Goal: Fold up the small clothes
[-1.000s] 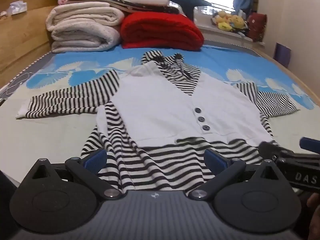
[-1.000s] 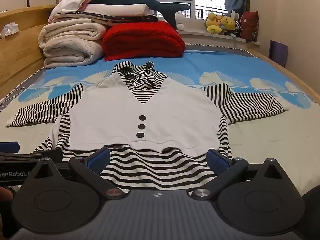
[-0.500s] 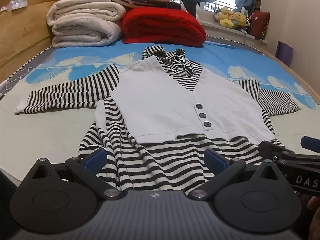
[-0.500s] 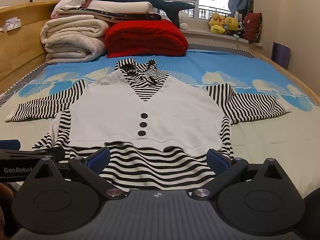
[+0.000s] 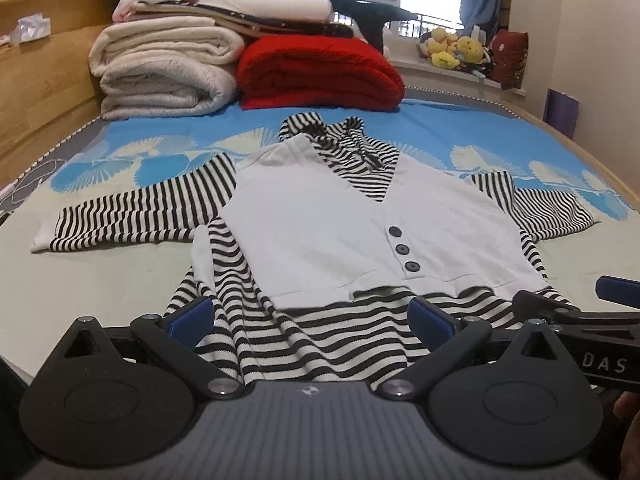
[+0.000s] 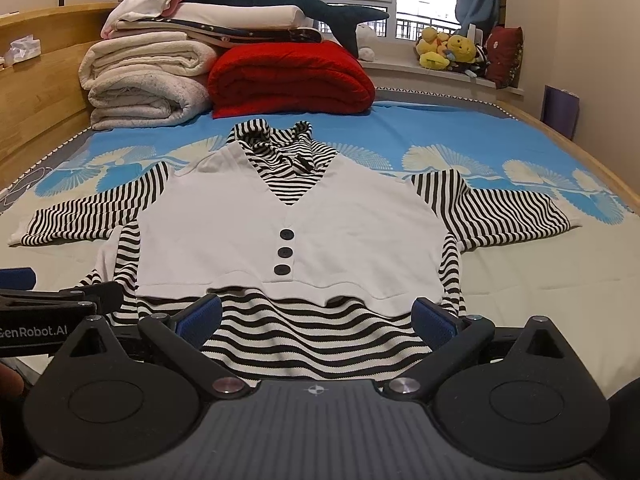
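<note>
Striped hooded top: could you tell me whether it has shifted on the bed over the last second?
No. In the right wrist view the striped hooded top keeps its place against the red blanket behind it.

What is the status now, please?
Left hand-held gripper open, right hand-held gripper open, both at hem. Top flat, unfolded, sleeves out. Nothing in the way.

My left gripper (image 5: 310,314) and right gripper (image 6: 318,314) sit level, side by side, both jaws spread wide, gripping nothing.
</note>
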`<state>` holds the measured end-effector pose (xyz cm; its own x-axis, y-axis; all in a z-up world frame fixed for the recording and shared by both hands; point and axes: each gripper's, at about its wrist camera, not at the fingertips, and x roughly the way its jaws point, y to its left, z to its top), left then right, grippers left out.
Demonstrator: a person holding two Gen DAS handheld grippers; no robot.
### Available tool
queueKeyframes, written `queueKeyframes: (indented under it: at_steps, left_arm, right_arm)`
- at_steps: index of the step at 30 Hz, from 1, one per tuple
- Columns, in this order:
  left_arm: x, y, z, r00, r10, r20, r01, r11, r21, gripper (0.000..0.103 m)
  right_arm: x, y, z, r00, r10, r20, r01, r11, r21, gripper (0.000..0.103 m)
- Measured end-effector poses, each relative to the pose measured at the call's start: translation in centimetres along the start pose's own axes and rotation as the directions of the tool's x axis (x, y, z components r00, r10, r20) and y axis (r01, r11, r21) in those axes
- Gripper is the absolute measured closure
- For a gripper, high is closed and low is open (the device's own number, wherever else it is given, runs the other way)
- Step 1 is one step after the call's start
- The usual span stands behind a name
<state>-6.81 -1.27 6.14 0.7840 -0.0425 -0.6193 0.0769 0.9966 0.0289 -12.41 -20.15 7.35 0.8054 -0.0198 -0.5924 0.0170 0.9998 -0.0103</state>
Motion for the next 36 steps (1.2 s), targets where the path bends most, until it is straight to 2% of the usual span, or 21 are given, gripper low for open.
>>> queueKeyframes:
  at_steps: [2, 7, 11, 17, 20, 22, 23, 24, 25, 27, 29, 32, 34, 36]
  left_arm:
    - [-1.7, -2.6, -0.6, 1.000, 0.011, 0.007, -0.011, 1.000, -0.024, 0.000]
    - [-4.1, -4.5, -0.6, 1.000, 0.016, 0.007, -0.016, 0.998, -0.053, 0.000]
    - [-5.1, -4.3, -0.1, 1.000, 0.010, 0.006, -0.010, 0.997, -0.074, 0.000]
    - [-3.6, -3.4, -0.2, 1.000, -0.006, 0.015, 0.008, 0.997, -0.076, 0.001]
    - [-3.1, -3.1, -0.2, 1.000, -0.009, 0.025, 0.011, 0.997, -0.072, 0.010]
    - [-2.7, -2.8, -0.2, 0.999, -0.006, 0.034, 0.008, 0.998, -0.064, 0.027]
    - [-2.0, -2.6, -0.2, 0.999, -0.009, 0.034, 0.011, 0.998, -0.062, 0.045]
    - [-1.7, -2.3, -0.1, 0.999, -0.011, 0.031, 0.013, 0.998, -0.063, 0.058]
    - [-1.2, -1.6, 0.2, 1.000, -0.004, 0.024, 0.005, 0.997, -0.071, 0.060]
    - [-0.1, -0.9, 0.6, 1.000, 0.022, 0.012, -0.020, 0.995, -0.095, 0.061]
    - [1.7, 0.5, 0.9, 0.998, 0.059, -0.025, -0.062, 0.992, -0.112, 0.061]
    - [5.3, 2.6, 0.6, 0.985, 0.088, -0.150, -0.109, 0.984, -0.142, 0.060]
    - [8.0, 3.9, -0.5, 0.961, 0.097, -0.261, -0.140, 0.978, -0.151, 0.059]
    - [9.7, 4.6, -2.0, 0.937, 0.107, -0.332, -0.161, 0.977, -0.143, 0.059]
  right_arm:
    - [0.0, 0.0, 0.0, 1.000, -0.001, -0.002, 0.001, 1.000, 0.004, 0.004]
    - [0.0, -0.2, 0.2, 1.000, -0.012, -0.009, 0.012, 1.000, 0.012, 0.004]
    - [0.1, -0.1, 0.1, 1.000, -0.015, -0.012, 0.015, 1.000, 0.011, 0.004]
    - [0.3, -0.2, 0.0, 1.000, -0.022, -0.016, 0.022, 1.000, 0.009, 0.005]
    - [0.3, -0.4, 0.1, 1.000, -0.024, -0.018, 0.024, 1.000, 0.011, 0.007]
    - [0.3, -0.5, 0.0, 1.000, -0.026, -0.017, 0.026, 1.000, 0.011, 0.013]
    - [0.3, -0.7, 0.1, 0.999, -0.029, -0.015, 0.030, 0.999, 0.012, 0.015]
    - [0.4, -0.9, 0.1, 0.999, -0.036, -0.013, 0.037, 0.999, 0.016, 0.022]
    - [0.5, -1.3, 0.1, 0.999, -0.046, -0.011, 0.047, 0.999, 0.021, 0.028]
    - [0.8, -2.2, 0.2, 0.997, -0.080, -0.006, 0.080, 0.996, 0.034, 0.035]
    - [1.6, -3.4, 0.3, 0.993, -0.113, -0.017, 0.113, 0.993, 0.045, 0.035]
    - [3.4, -5.4, -0.1, 0.986, -0.145, -0.087, 0.151, 0.986, 0.071, 0.035]
    - [5.2, -6.6, -0.7, 0.972, -0.153, -0.181, 0.172, 0.980, 0.096, 0.034]
    - [6.7, -7.6, -1.6, 0.948, -0.163, -0.272, 0.200, 0.973, 0.113, 0.034]
